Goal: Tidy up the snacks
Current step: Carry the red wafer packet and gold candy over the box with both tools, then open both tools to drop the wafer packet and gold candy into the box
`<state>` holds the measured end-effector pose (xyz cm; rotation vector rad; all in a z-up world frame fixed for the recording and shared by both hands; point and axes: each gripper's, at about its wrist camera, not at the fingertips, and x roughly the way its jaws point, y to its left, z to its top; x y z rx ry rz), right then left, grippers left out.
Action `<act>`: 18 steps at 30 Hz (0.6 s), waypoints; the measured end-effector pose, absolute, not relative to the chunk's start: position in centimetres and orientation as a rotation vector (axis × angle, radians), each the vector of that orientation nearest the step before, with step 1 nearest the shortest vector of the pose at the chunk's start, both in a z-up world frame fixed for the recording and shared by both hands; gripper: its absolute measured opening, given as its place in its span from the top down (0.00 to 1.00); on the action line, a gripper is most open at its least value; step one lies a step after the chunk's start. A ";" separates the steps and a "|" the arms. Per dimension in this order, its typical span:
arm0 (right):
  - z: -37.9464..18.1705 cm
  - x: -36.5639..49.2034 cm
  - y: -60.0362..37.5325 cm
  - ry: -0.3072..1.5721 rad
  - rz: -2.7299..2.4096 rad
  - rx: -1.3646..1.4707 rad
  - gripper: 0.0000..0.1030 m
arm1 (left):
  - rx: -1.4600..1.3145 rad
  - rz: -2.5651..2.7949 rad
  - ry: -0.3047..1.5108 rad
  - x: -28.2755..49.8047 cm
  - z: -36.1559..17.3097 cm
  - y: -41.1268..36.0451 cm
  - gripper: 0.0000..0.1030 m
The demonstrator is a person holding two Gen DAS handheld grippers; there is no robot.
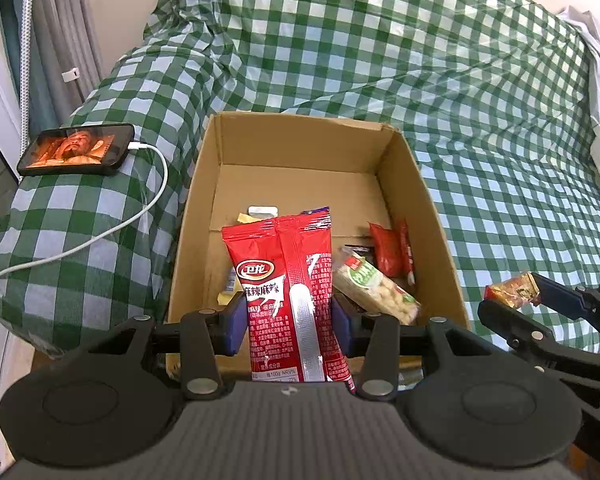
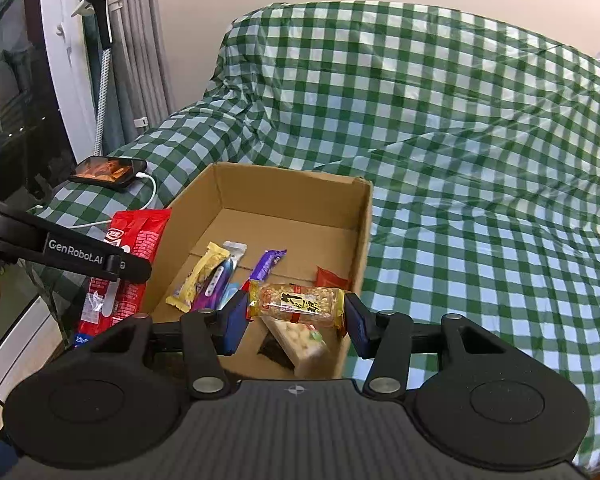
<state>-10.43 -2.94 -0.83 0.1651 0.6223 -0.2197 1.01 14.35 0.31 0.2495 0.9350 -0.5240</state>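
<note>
Box contents: cardboard box [image 2: 364,216] on the bed [image 2: 480,160] holds a yellow bar [image 2: 198,278], purple packet [image 2: 266,265], small red packet [image 2: 330,279] and peanut pack [image 2: 304,340].
Left gripper [image 1: 288,322]: mine, clamped on a tall red snack bag [image 1: 284,280] above the box's near wall.
Right gripper [image 2: 296,320]: mine, clamped on a peanut brittle bar [image 2: 296,305] over the box's near right corner.
Edges: phone [image 1: 76,150] beside the box's left wall; bare checked cover to the right.
</note>
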 end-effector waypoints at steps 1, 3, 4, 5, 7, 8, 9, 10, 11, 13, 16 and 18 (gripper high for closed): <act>-0.9 -10.0 -3.0 0.625 -0.217 0.166 0.49 | 0.252 -0.523 0.940 1.4 0.1 14.2 0.52; -1.2 -9.0 -3.3 0.632 -0.214 0.167 0.49 | 0.257 -0.521 0.948 2.2 -0.3 13.9 0.52; -1.3 -8.6 -3.5 0.636 -0.213 0.168 0.49 | 0.262 -0.520 0.950 2.6 -0.6 13.7 0.52; -1.5 -8.1 -3.7 0.639 -0.215 0.170 0.49 | 0.266 -0.520 0.953 3.0 -0.8 13.5 0.52; -1.9 -7.2 -4.1 0.648 -0.221 0.175 0.49 | 0.273 -0.518 0.962 3.9 -1.3 13.2 0.52; -2.1 -6.8 -4.4 0.653 -0.222 0.179 0.49 | 0.276 -0.518 0.966 4.2 -1.6 13.0 0.52; -2.3 -6.3 -4.7 0.657 -0.225 0.184 0.49 | 0.279 -0.517 0.970 4.7 -1.8 12.8 0.52; -2.5 -5.9 -4.9 0.660 -0.227 0.188 0.49 | 0.283 -0.516 0.973 5.1 -2.1 12.6 0.52; -2.7 -5.5 -5.1 0.664 -0.228 0.192 0.49 | 0.287 -0.516 0.976 5.5 -2.3 12.3 0.52; -3.2 -4.6 -5.5 0.671 -0.229 0.200 0.49 | 0.295 -0.515 0.979 6.2 -2.7 11.9 0.52; -3.9 -3.4 -5.9 0.682 -0.227 0.206 0.49 | 0.309 -0.513 0.987 7.3 -3.4 11.3 0.52; -4.4 -2.6 -6.3 0.689 -0.225 0.211 0.49 | 0.317 -0.512 0.992 7.9 -3.9 10.9 0.52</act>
